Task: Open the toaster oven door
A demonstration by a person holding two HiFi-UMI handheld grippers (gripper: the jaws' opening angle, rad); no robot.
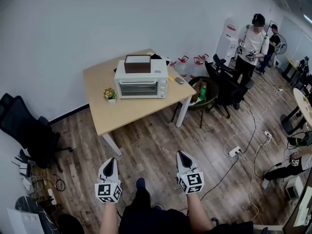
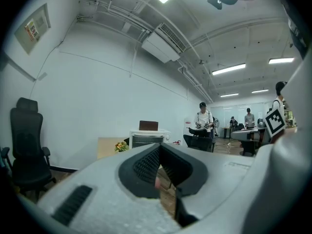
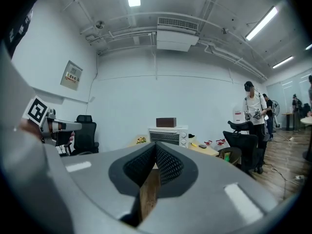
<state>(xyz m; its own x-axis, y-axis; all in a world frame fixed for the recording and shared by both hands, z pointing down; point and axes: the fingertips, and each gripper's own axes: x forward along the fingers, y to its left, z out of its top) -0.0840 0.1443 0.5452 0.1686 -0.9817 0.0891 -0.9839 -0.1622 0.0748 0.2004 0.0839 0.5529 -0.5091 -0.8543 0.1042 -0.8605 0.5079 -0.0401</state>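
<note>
Now | step: approach | toaster oven [image 1: 141,82] on table [image 1: 122,117] at 12 o'clock, well apart, door [image 1: 138,88] closed | left gripper [image 1: 109,165] and right gripper [image 1: 184,159]: jaws together, empty (held low) | advice: step close, part one gripper's jaws, likely grip the door's top edge, swing down gently.

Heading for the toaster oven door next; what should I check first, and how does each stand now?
1. White toaster oven door shut, front unobstructed: ok.
2. Oven within reach: not ok; the light wooden table stands well ahead.
3. Left hand-held gripper empty: ok, jaws together on nothing.
4. Right hand-held gripper open for the handle: not ok, jaws together.
5. Small potted plant clear of the door's swing: ok, it sits left of the oven.
6. Dark brown box on the oven steady: cannot tell.
</note>
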